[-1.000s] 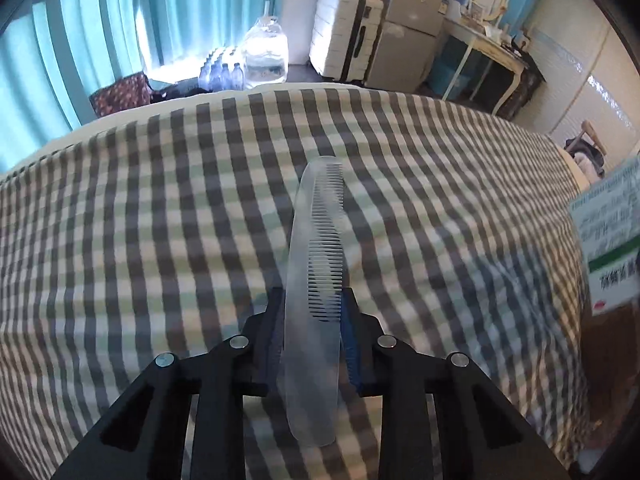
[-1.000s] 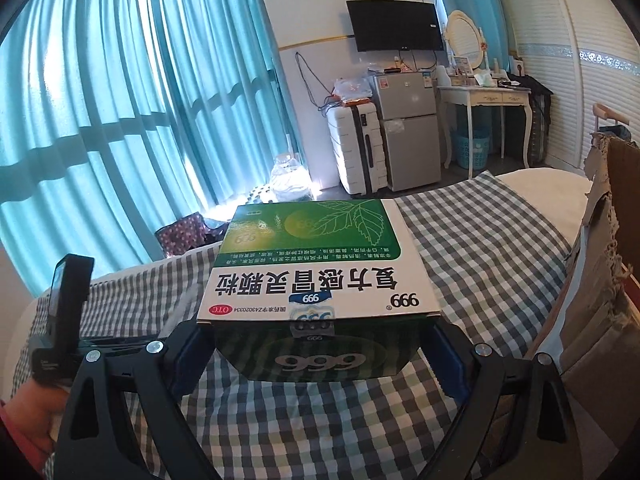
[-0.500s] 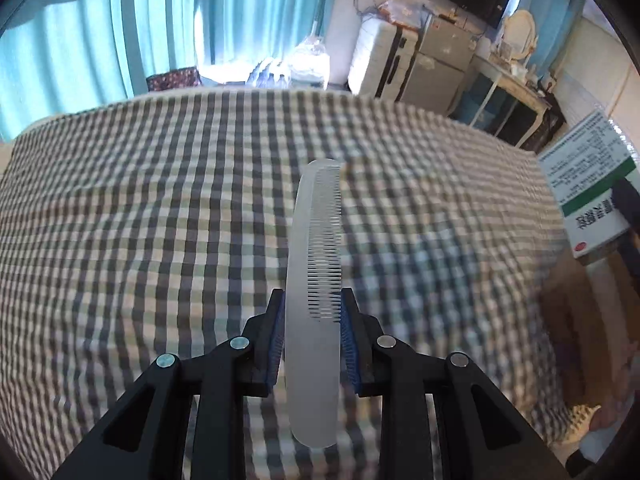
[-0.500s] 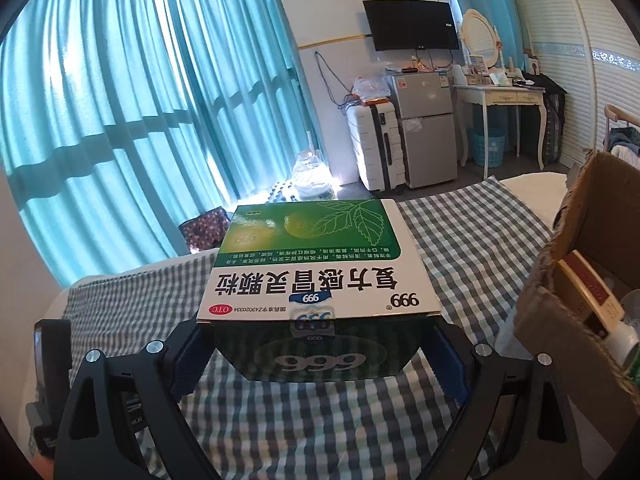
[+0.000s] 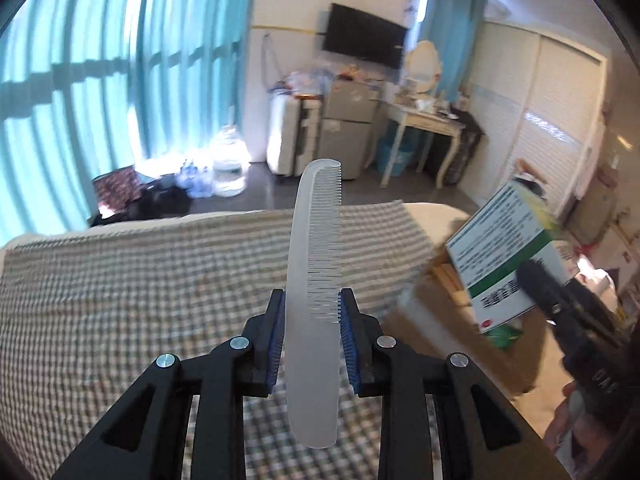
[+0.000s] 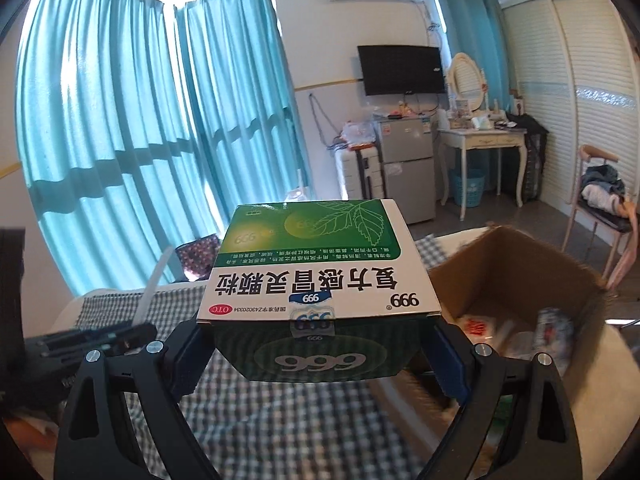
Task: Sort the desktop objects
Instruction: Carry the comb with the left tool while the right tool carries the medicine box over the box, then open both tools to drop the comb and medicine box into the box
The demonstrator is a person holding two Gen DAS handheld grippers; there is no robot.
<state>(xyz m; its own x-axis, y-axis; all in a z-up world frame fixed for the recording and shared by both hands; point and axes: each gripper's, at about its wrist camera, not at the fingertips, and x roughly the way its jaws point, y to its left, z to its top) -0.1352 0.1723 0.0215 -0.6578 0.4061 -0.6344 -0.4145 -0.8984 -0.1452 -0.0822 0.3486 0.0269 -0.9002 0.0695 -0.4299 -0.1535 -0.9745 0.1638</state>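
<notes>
I have both things off the checked bed cover (image 5: 120, 300) and in the air, so the picking-up part looks done and the putting-away is what remains. My left hand-held gripper (image 5: 312, 344) is pinching the frosted comb (image 5: 312, 248) near its lower end, the blue pads (image 5: 347, 344) pressed on either flat side, teeth facing right and the comb standing up ahead of me. My right hand-held gripper (image 6: 320, 340) is spread wide but clamped on the green and white medicine box (image 6: 320, 276), gripped by its two short sides. The open cardboard box (image 6: 516, 272) sits just to the right, at the bed's edge, with a few packets already lying inside, though I cannot make out what they are. Neither thing is over it yet; I judge both go in next, the medicine box being nearer.
</notes>
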